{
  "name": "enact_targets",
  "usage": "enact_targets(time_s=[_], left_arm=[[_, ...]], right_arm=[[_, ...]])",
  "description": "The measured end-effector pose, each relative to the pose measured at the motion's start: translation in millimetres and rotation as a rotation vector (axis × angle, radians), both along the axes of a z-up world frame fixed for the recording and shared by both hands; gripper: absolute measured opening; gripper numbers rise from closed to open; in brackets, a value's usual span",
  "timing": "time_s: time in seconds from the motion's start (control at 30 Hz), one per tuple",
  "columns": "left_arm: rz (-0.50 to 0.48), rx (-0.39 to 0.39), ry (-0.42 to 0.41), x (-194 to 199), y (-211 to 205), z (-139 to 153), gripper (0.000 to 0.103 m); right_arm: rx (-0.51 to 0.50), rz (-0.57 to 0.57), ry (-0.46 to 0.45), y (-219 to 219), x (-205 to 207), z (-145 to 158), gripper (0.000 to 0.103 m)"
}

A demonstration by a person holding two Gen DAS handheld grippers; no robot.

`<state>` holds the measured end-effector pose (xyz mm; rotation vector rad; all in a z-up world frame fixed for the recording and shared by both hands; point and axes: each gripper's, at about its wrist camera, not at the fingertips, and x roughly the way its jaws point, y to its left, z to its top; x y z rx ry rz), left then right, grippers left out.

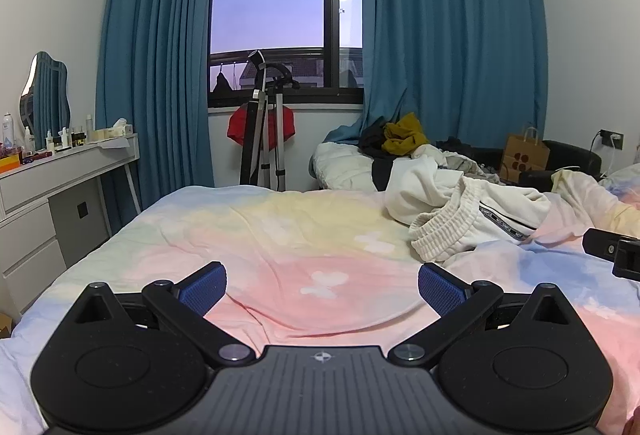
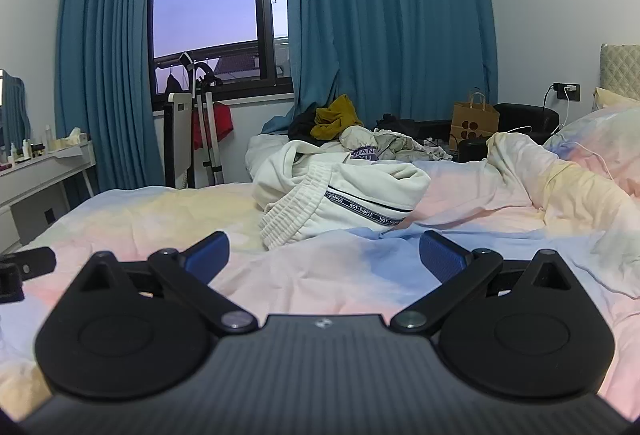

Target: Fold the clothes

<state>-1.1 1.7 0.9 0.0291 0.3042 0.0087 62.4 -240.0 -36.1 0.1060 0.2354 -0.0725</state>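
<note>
A: Nearest to us, short of the cream trousers (image 2: 340, 195), what do the claws do?

B: The left gripper (image 1: 322, 285) and right gripper (image 2: 324, 255) both hover over the pastel duvet (image 1: 280, 235), jaws spread wide, pinching nothing. My guess is they are held low and level so either one can reach the cloth.

A: And the trousers themselves?

B: Crumpled in a heap on the duvet, beyond both grippers; not folded. It's a thick, soft knit with a ribbed elastic waistband (image 2: 288, 211) facing us and a printed dark tape along the side.

A: Behind the trousers?

B: A jumble of other garments, a mustard one (image 2: 334, 119) on top, probably waiting their turn. Farther still hang heavy blue curtains (image 2: 392, 35) in deep pleats.
</note>
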Motion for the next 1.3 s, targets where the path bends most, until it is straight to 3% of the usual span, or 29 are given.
enact_targets(time_s=[0.97,1.17,1.3], left_arm=[[-0.022,-0.042,0.021,17,-10,-8,0.103],[-0.021,-0.06,0.014,19,-2,-14,0.103],[-0.014,-0.062,0.003,22,0,-20,0.103]], right_arm=[[0.002,-0.003,-0.003,-1,-1,-1,0.103],[0.019,0.021,-0.022,2,7,14,0.103],[0.053,0.038,-0.058,-1,32,41,0.103]])
